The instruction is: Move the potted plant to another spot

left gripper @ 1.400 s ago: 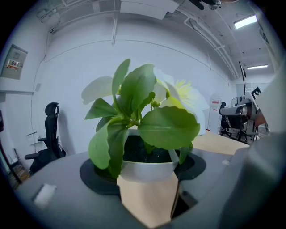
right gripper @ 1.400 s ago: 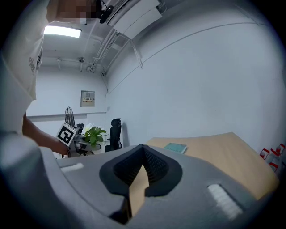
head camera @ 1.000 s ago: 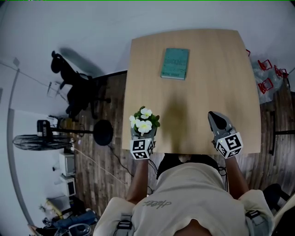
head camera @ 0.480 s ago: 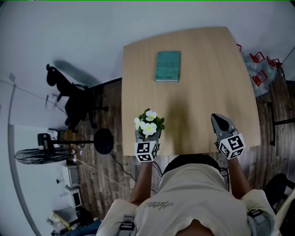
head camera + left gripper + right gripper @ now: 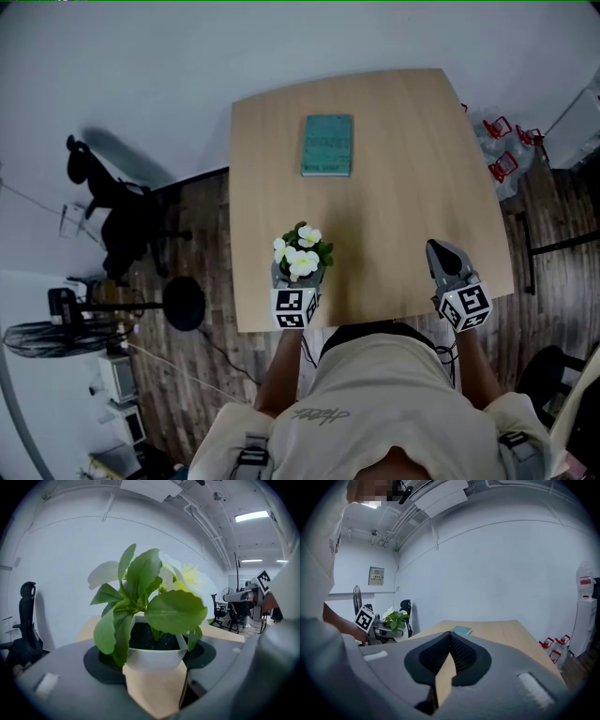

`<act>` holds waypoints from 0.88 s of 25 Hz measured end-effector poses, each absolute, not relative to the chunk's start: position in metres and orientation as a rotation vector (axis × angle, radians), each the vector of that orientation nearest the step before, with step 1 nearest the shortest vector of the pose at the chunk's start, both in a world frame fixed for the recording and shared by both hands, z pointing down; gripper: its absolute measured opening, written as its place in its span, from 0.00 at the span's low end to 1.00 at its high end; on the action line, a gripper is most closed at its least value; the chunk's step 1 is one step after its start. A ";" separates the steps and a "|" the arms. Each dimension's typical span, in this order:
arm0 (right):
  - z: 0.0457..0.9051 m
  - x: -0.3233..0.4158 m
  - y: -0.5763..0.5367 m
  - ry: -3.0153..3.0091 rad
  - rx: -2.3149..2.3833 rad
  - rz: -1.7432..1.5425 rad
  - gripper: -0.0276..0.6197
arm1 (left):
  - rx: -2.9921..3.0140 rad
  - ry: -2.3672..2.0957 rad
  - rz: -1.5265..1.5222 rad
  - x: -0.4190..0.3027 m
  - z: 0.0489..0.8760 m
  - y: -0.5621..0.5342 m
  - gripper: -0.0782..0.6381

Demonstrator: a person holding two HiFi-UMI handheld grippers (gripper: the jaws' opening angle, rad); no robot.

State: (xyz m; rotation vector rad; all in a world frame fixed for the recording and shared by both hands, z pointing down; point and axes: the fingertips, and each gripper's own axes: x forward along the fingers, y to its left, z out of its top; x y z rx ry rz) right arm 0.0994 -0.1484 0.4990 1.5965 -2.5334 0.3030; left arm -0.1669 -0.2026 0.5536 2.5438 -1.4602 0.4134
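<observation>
The potted plant (image 5: 302, 253) has white flowers and green leaves in a small white pot (image 5: 154, 658). It is near the wooden table's (image 5: 403, 169) front edge, left of the middle. My left gripper (image 5: 298, 274) is shut on the pot, one jaw on each side. Whether the pot rests on the table I cannot tell. In the left gripper view the leaves fill the middle, above the left gripper (image 5: 154, 652). My right gripper (image 5: 443, 255) lies low over the table's front right part, jaws shut on nothing. The right gripper (image 5: 450, 637) also shows shut in its own view, where the plant (image 5: 396, 619) appears at the far left.
A teal book (image 5: 327, 144) lies on the far middle of the table. An office chair (image 5: 112, 202) and a black round stand (image 5: 184, 303) are on the wooden floor to the left. Red-handled items (image 5: 502, 155) sit on the floor at the right.
My left gripper has carried the plant a little to the right along the front edge, away from the table's left corner. The right gripper has stayed about where it was.
</observation>
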 end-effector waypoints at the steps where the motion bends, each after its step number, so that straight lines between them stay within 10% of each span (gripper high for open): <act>1: 0.499 0.098 -0.147 -2.520 1.609 0.307 0.05 | 2.548 -1.445 0.412 -0.167 0.556 -0.204 0.61; 22: 0.506 0.167 -0.144 -2.554 1.607 0.305 0.05 | 2.630 -1.390 0.451 -0.070 0.552 -0.213 0.61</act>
